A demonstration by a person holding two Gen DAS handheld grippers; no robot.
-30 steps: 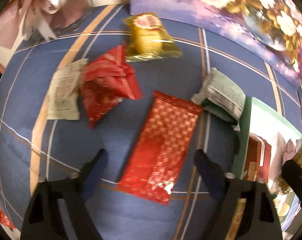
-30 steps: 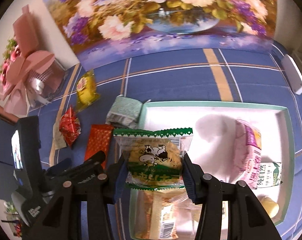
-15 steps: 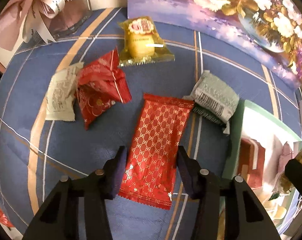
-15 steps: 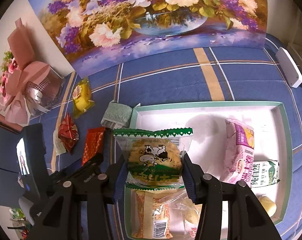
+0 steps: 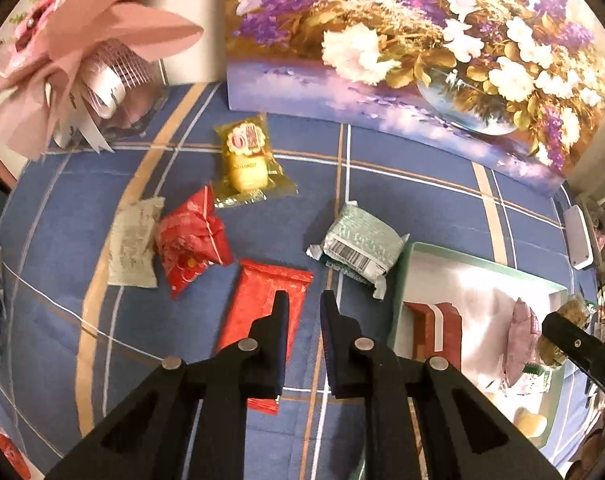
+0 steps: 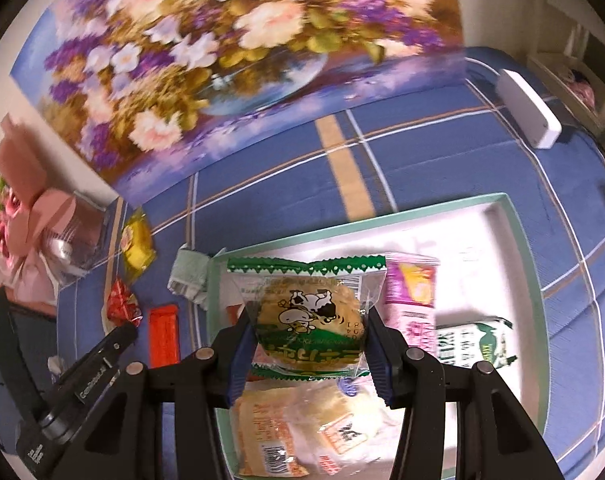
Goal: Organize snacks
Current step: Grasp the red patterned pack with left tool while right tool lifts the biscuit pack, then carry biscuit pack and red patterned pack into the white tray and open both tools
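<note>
Snacks, loose and boxed, on a blue plaid cloth (image 5: 402, 208).

Left gripper (image 5: 304, 298): jaws have just been closing and now stand together but for a narrow slit. Nothing sits between them; only cloth shows through the gap.
Flat red packet (image 5: 262, 292): lies on the cloth, partly behind the left finger, not gripped.
Green packet (image 5: 358, 244): at 1 o'clock from the left gripper tips, touching the tray's corner.
Crumpled red packet (image 5: 190, 240): at 10 o'clock, just beside a white packet (image 5: 132, 236).
Yellow packet (image 5: 246, 164): at 11 o'clock, near the painting (image 5: 422, 40).
Bouquet (image 5: 74, 48): pink wrap, far corner at 10 o'clock.

Right gripper (image 6: 308, 314): clamped on the cow packet (image 6: 302, 300), pads pressing both sides, held over the near left part of the tray (image 6: 462, 232).
Pink packet (image 6: 412, 296): in the tray, at 3 o'clock from the cow packet.
Milk carton (image 6: 474, 340): in the tray, at 4 o'clock, touching the pink packet.
Clear packet (image 6: 302, 428): in the tray, at 6 o'clock, under the held one.
</note>
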